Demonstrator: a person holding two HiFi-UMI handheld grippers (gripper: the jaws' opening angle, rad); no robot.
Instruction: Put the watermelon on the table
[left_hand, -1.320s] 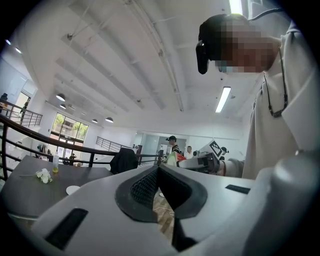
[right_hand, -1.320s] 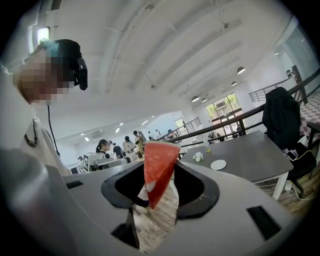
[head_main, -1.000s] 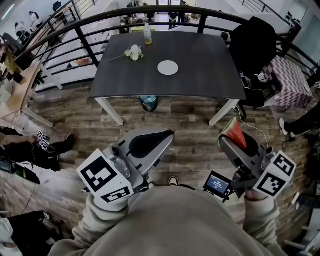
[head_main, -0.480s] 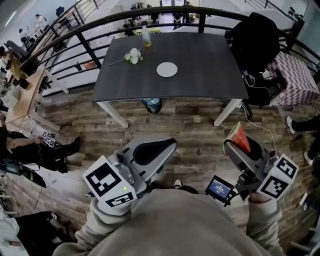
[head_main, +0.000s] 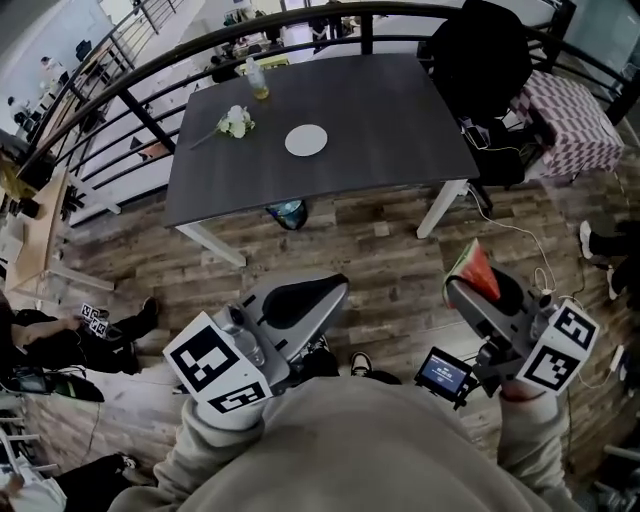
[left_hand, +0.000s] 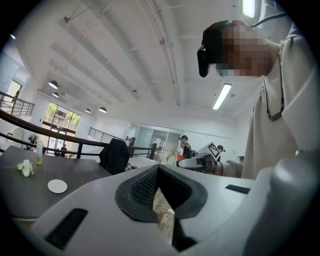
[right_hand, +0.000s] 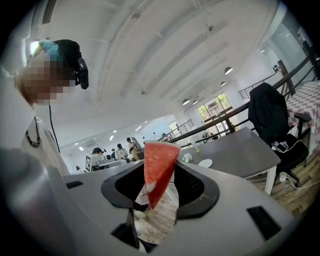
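A red watermelon slice (head_main: 472, 268) with a green rind stands upright between the jaws of my right gripper (head_main: 464, 287), which is shut on it above the wooden floor. In the right gripper view the watermelon slice (right_hand: 159, 170) sits point down in the right gripper (right_hand: 159, 186), with the dark grey table (right_hand: 240, 150) beyond it. My left gripper (head_main: 325, 288) is held level at the lower left, its tips together and nothing in them. In the left gripper view the left gripper (left_hand: 159, 169) faces the table (left_hand: 20, 195). The table (head_main: 390, 110) stands some way ahead of both grippers.
On the table are a white plate (head_main: 305, 141), a small bunch of white flowers (head_main: 236, 122) and a bottle (head_main: 259, 78). A chair draped in black (head_main: 480, 50) stands at its right end, beside a checkered cloth (head_main: 565, 125). A dark railing (head_main: 150, 70) curves behind. Cables (head_main: 520, 250) lie on the floor.
In the head view the table has shifted to the left and turned a little. Both grippers hold the same pose, and the slice stays in the right one.
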